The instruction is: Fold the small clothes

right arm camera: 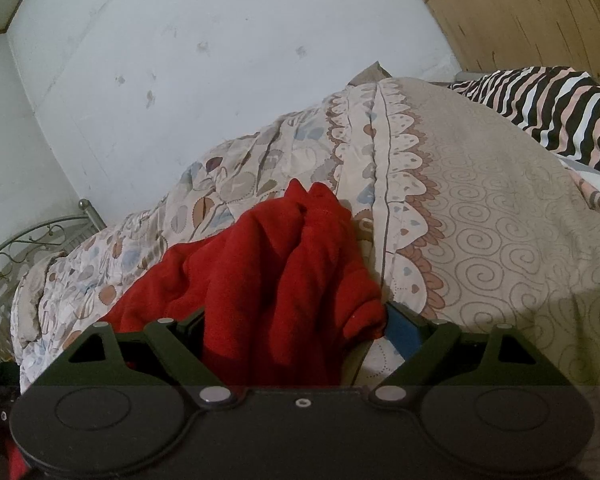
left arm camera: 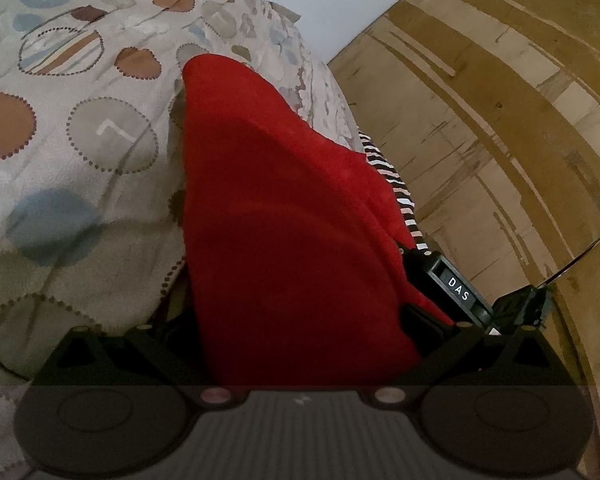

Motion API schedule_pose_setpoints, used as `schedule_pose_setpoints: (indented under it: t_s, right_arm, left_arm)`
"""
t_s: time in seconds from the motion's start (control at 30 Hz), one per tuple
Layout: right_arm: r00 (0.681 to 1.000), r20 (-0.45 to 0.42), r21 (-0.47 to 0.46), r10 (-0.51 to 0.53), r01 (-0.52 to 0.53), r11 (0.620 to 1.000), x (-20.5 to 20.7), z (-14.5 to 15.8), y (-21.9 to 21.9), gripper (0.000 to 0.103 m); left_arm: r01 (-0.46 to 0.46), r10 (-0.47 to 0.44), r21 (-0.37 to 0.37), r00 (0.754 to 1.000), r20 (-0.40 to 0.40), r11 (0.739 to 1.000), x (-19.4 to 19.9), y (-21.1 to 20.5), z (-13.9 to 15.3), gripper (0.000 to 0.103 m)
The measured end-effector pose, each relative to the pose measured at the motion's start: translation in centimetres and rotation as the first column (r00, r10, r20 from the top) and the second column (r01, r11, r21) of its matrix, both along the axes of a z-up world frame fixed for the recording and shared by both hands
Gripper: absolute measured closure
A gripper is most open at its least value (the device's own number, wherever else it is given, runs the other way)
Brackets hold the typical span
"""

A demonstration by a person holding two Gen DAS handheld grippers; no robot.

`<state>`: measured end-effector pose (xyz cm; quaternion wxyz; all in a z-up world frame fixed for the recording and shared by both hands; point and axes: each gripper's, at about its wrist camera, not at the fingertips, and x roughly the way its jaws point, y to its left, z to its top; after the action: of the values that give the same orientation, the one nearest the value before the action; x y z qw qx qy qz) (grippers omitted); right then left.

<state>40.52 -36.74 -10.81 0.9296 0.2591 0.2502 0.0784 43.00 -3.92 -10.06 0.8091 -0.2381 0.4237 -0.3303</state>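
A red fleece garment [left arm camera: 284, 216] fills the middle of the left wrist view, hanging stretched from my left gripper [left arm camera: 300, 320], which is shut on it; the cloth hides the fingertips. In the right wrist view the same red garment [right arm camera: 276, 276] is bunched in folds between the fingers of my right gripper [right arm camera: 292, 320], which is shut on it. A blue pad [right arm camera: 402, 326] of the right finger shows beside the cloth. The garment hangs over a patterned bedspread [right arm camera: 480, 216].
The bedspread [left arm camera: 80, 128] with circle prints covers the bed. A black, white and pink striped cloth [right arm camera: 560, 108] lies at the far right, also seen in the left view [left arm camera: 388, 168]. A metal bed frame [right arm camera: 28, 240] stands left. A wooden panel wall [left arm camera: 500, 120] and a white wall [right arm camera: 220, 60] stand behind.
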Motion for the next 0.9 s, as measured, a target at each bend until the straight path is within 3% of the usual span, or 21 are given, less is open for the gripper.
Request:
schedule_pose_setpoints:
  t_s: [0.7,0.8,0.87,0.9]
  right_arm:
    - [1.000,-0.018,-0.013,0.004,-0.004,1.000,0.6,0.1,0.4,0.016]
    - [1.000,-0.022,-0.031,0.014,-0.014,0.999,0.5,0.8,0.9,0.028]
    - [0.999,-0.029,-0.052,0.031,-0.033,0.998,0.5,1.6,1.5,0.046]
    - [0.999,-0.033,-0.071,0.039,-0.041,0.997,0.6,2.1,1.9,0.050]
  left_arm:
    - [0.018,-0.017,0.007,0.999,-0.028,1.000,0.7,-0.4,0.0,0.000]
    - [0.031,-0.031,0.006,0.999,-0.028,0.999,0.9,-0.4,0.3,0.004]
    - [0.034,-0.034,-0.017,0.998,-0.043,0.999,1.4,0.0,0.2,0.012]
    - [0.032,-0.033,-0.025,0.998,-0.052,0.999,1.6,0.1,0.2,0.014]
